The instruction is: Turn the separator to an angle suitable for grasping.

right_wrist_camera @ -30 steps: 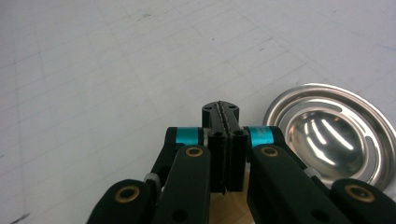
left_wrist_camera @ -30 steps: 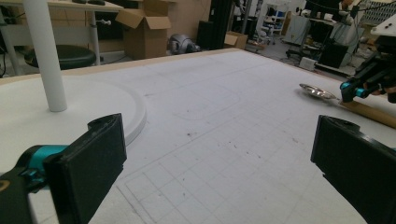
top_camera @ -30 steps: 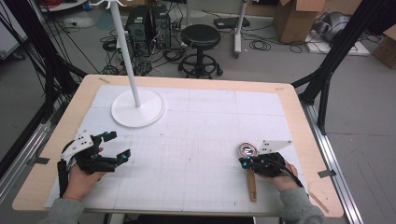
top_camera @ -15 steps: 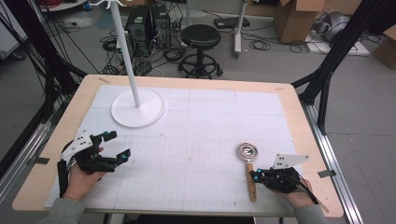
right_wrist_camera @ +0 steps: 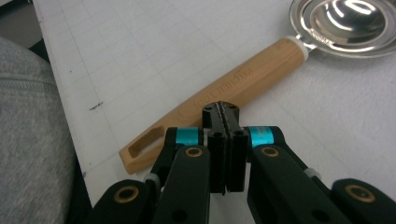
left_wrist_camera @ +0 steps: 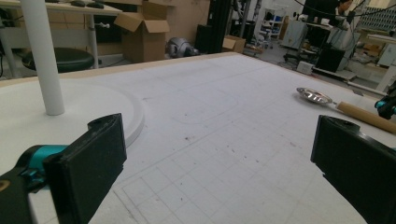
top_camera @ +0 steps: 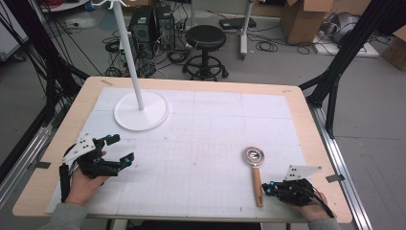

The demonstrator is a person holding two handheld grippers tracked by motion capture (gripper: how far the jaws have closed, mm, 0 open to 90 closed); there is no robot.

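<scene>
- The wooden-handled scoop (top_camera: pixel 255 170) lies flat on the desk (top_camera: pixel 201 143) near its front right corner, metal bowl pointing away from the person.
- The right tool (top_camera: pixel 269 189) rests just beside the handle's near end, jaws clenched together on nothing.
- The left tool (top_camera: pixel 119 149) sits well apart at the front left, jaws released wide, empty.
- A white stand (top_camera: pixel 140 111) rises beyond the left tool.

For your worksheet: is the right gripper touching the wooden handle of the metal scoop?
Cannot tell. In the right gripper view the shut right gripper overlaps the wooden handle of the metal scoop; whether it rests on it or hovers above isn't clear.
</scene>
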